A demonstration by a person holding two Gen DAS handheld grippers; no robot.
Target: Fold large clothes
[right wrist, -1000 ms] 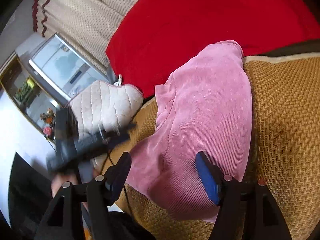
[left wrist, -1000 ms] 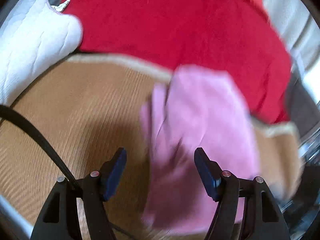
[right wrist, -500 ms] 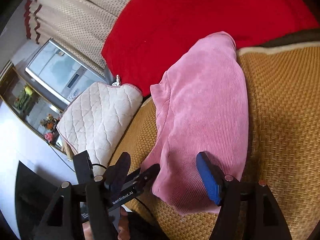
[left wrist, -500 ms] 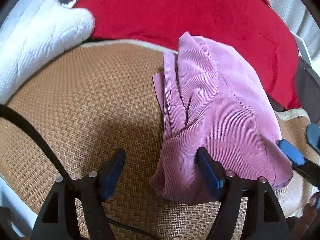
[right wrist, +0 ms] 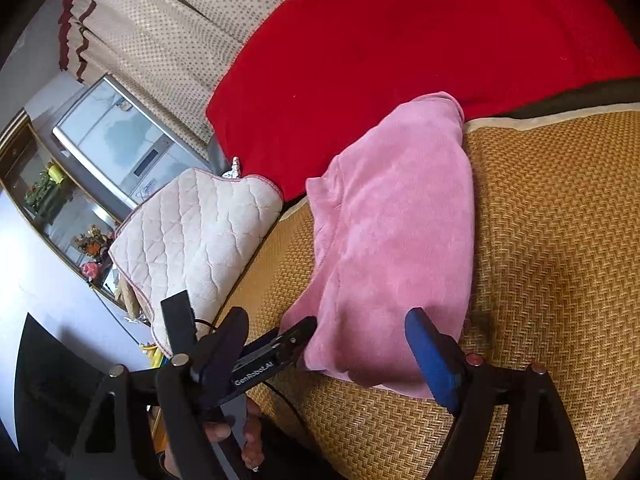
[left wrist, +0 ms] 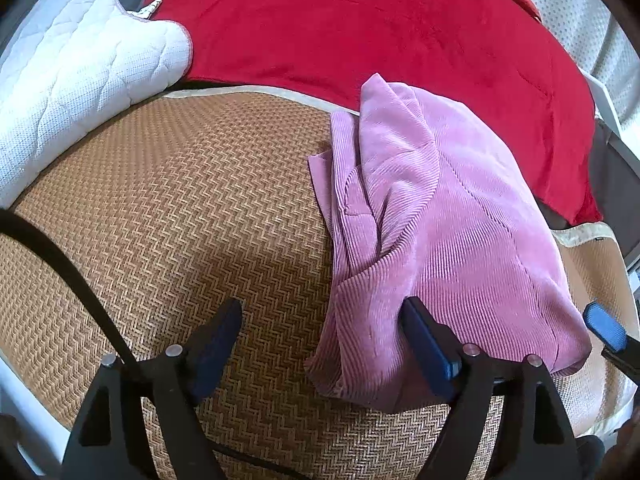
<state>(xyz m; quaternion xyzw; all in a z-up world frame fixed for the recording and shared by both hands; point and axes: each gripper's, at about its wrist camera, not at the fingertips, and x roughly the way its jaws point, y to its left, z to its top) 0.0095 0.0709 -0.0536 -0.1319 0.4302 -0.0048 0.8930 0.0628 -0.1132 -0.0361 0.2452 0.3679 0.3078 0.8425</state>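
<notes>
A folded pink corduroy garment (left wrist: 440, 240) lies on the woven straw mat (left wrist: 180, 200); it also shows in the right wrist view (right wrist: 392, 240). My left gripper (left wrist: 320, 344) is open and empty over the garment's near left corner, its right finger against the cloth. My right gripper (right wrist: 328, 348) is open and empty at the garment's near edge. The right gripper's blue pad (left wrist: 604, 328) shows at the garment's right corner. The left gripper's body (right wrist: 264, 360) shows at the garment's left corner.
A red blanket (left wrist: 360, 28) lies behind the mat, touching the garment's far end. A white quilted pillow (left wrist: 72, 76) sits at the far left. A curtain (right wrist: 172, 32) and a cabinet with a screen (right wrist: 116, 140) stand beyond the bed.
The left gripper swung in towards the garment and settled at its near left corner. The right gripper drew closer to the near edge. The garment stays folded on the mat.
</notes>
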